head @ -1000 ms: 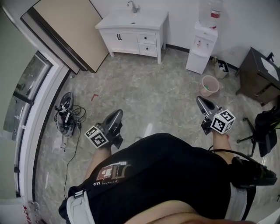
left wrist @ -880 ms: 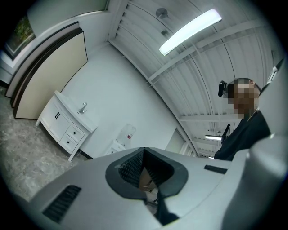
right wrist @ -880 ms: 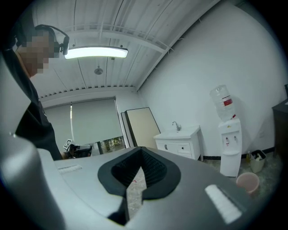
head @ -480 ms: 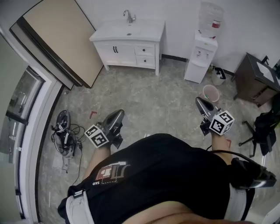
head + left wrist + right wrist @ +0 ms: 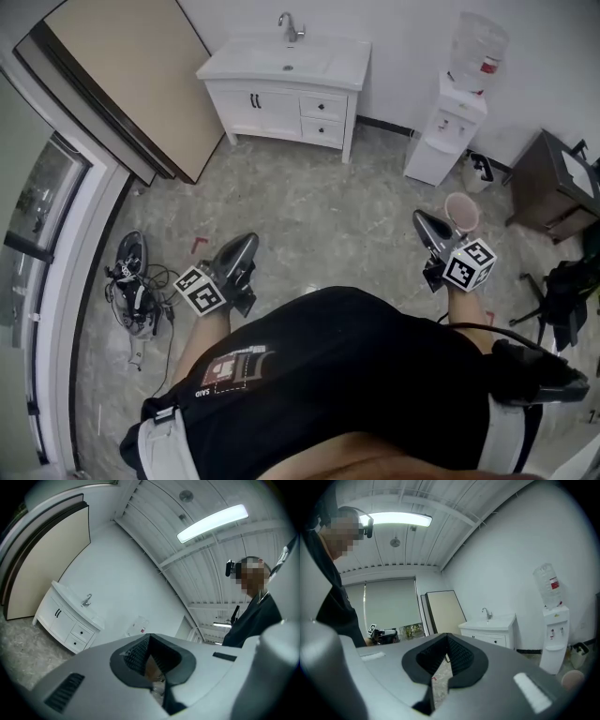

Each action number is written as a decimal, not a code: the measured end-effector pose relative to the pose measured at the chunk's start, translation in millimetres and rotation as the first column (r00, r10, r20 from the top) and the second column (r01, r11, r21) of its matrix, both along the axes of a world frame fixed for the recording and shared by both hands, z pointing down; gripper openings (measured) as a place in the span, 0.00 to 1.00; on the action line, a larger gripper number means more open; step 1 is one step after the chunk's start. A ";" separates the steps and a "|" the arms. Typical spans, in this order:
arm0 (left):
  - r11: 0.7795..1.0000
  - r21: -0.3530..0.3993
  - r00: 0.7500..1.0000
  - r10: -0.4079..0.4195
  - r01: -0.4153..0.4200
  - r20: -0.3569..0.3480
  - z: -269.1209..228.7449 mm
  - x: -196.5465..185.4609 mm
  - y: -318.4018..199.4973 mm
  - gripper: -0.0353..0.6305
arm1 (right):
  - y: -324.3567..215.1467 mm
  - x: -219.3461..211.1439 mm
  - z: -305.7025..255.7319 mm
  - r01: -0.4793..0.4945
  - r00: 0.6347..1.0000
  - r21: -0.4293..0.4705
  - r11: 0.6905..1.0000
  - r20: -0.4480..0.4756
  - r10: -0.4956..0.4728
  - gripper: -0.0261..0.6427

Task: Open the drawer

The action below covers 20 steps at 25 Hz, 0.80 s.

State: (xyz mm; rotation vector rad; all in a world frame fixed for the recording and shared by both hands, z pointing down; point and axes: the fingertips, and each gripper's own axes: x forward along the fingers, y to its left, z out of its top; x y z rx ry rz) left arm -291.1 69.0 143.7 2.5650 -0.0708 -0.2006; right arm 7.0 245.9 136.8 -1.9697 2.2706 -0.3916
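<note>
A white vanity cabinet point(image 5: 281, 98) with a sink and tap stands against the far wall; two small drawers point(image 5: 323, 106) with dark knobs are stacked on its right side, doors on its left. The vanity point(image 5: 65, 618) also shows in the left gripper view, and the vanity point(image 5: 490, 632) in the right gripper view, both far ahead. My left gripper point(image 5: 246, 244) is held out over the floor, jaws shut and empty. My right gripper point(image 5: 419, 219) points the same way, its tips meeting, nothing in it. Both are well short of the cabinet.
A water dispenser point(image 5: 455, 122) stands right of the vanity, a pink bucket point(image 5: 461, 211) on the floor before it. A large board point(image 5: 122, 84) leans on the left wall. Cables and a device point(image 5: 131, 281) lie at the left. A dark cabinet point(image 5: 553, 183) is at the right.
The vanity, bucket and floor clutter have slid down the head view: I have come closer to the cabinet. Both grippers keep the same shut pose in front of the body.
</note>
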 end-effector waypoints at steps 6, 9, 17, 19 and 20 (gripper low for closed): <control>0.998 0.007 0.998 -0.063 0.063 0.016 0.5 57.3 -29.6 0.04 | -50.2 68.8 7.7 0.063 0.998 0.017 0.998 0.029 -0.063 0.03; 0.994 0.008 0.994 -0.109 0.109 0.005 -7.9 95.4 -43.0 0.04 | -75.8 108.8 4.4 0.112 0.993 0.022 0.993 0.026 -0.113 0.03; 0.986 -0.004 0.986 -0.169 0.169 0.009 -19.4 209.7 -60.6 0.04 | -118.6 228.7 -8.0 0.182 0.983 0.047 0.982 0.021 -0.183 0.03; 0.988 0.001 0.988 -0.153 0.153 0.023 -18.4 237.8 -60.7 0.04 | -123.8 250.4 -4.8 0.186 0.982 0.045 0.982 0.026 -0.187 0.03; 0.989 0.002 0.989 -0.145 0.145 0.030 -17.2 249.7 -60.9 0.04 | -125.8 260.0 -1.9 0.184 0.982 0.042 0.982 0.031 -0.186 0.03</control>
